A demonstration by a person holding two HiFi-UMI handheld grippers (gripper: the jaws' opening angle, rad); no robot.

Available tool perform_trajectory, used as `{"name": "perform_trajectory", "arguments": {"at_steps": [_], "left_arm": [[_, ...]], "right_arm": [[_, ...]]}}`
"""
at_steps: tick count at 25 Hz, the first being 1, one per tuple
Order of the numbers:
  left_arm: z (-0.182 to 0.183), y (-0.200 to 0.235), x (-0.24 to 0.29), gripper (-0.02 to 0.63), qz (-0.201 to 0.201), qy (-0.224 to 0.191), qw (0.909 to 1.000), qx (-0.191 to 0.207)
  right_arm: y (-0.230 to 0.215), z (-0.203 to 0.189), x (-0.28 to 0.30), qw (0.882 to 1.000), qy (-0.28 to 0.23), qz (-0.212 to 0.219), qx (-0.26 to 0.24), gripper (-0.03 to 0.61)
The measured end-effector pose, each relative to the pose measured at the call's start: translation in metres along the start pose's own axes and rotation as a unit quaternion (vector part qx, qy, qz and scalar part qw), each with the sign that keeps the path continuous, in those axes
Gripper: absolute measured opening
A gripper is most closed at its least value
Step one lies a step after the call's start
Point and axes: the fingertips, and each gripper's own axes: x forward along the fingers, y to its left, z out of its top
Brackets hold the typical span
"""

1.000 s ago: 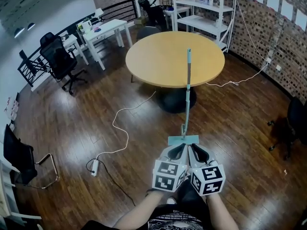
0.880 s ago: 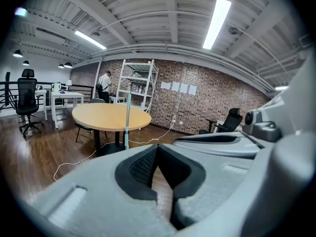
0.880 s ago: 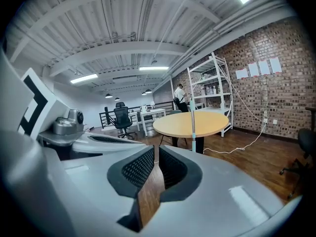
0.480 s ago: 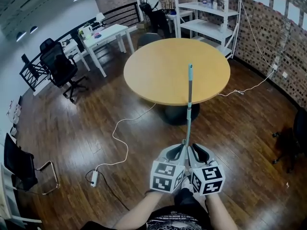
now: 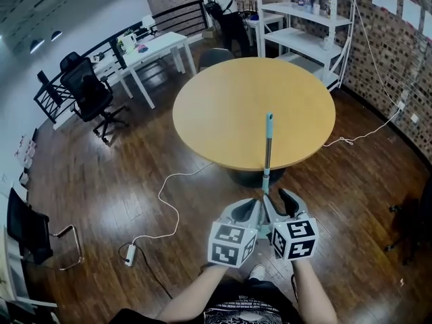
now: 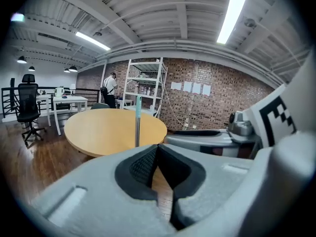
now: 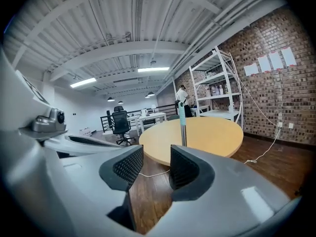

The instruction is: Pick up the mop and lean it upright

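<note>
The mop's thin handle (image 5: 267, 147) with its teal tip stands nearly upright, its upper part in front of the edge of the round wooden table (image 5: 223, 106). Both grippers hide its head. My left gripper (image 5: 254, 206) sits just left of the handle's base with its jaws shut on nothing; the handle (image 6: 138, 125) rises beyond them. My right gripper (image 5: 278, 201) is just right of the base. Its jaws are opening and nothing lies between them. In the right gripper view (image 7: 152, 158) the handle (image 7: 182, 126) stands past the right jaw.
A white cable and power strip (image 5: 131, 252) lie on the wood floor at the left. Black office chairs (image 5: 91, 93) and white desks (image 5: 152, 46) stand at the back left, and a white shelf unit (image 5: 307, 12) with a person (image 5: 226, 5) beside it at the back. Another cable (image 5: 368, 135) runs at the right.
The right gripper's jaws have spread apart. Both grippers and the view have moved closer to the table, and the mop head that showed in front of the grippers is now hidden.
</note>
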Motion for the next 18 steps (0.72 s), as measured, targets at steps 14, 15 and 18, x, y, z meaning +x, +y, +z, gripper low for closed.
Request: {"name": "perform_trajectory", "arguments": {"at_steps": [14,15,18], "left_arm": [[0.025,0.077,0.063,0.003,0.028,-0.003,0.9996,-0.002],[0.027,0.083,0.068,0.003,0.028,-0.004,0.9996,-0.001],[0.036,0.098,0.081,0.003,0.024,-0.006,0.9997,0.008]], "right_arm": [[-0.061,0.008,0.124,0.999,0.027,-0.021,0.002,0.232],[-0.064,0.008,0.132,0.999,0.028,-0.025,0.002,0.233],[-0.074,0.009,0.156,0.999,0.032,-0.038,0.009,0.233]]}}
